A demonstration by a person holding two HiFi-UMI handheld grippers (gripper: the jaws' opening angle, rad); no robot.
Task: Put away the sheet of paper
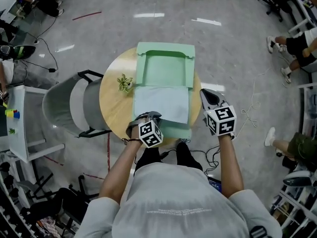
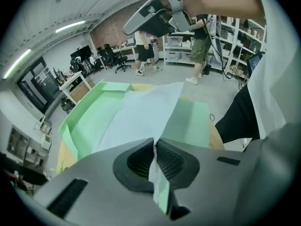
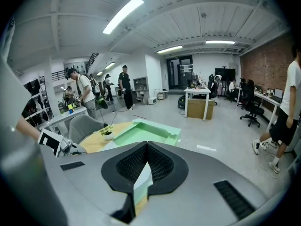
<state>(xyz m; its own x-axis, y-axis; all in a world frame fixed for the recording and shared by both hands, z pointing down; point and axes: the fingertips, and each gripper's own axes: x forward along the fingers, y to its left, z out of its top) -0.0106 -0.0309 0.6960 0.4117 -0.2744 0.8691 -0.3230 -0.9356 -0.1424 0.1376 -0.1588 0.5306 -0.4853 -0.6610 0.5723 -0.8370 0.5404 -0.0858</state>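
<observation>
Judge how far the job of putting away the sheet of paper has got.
Done: the green folder lies open on the table, with the sheet of paper on its near half. In hand: the left tongs pinch the sheet's near edge; the right tongs seem closed on the folder's right edge. Left: settle the sheet inside and close the folder.
</observation>
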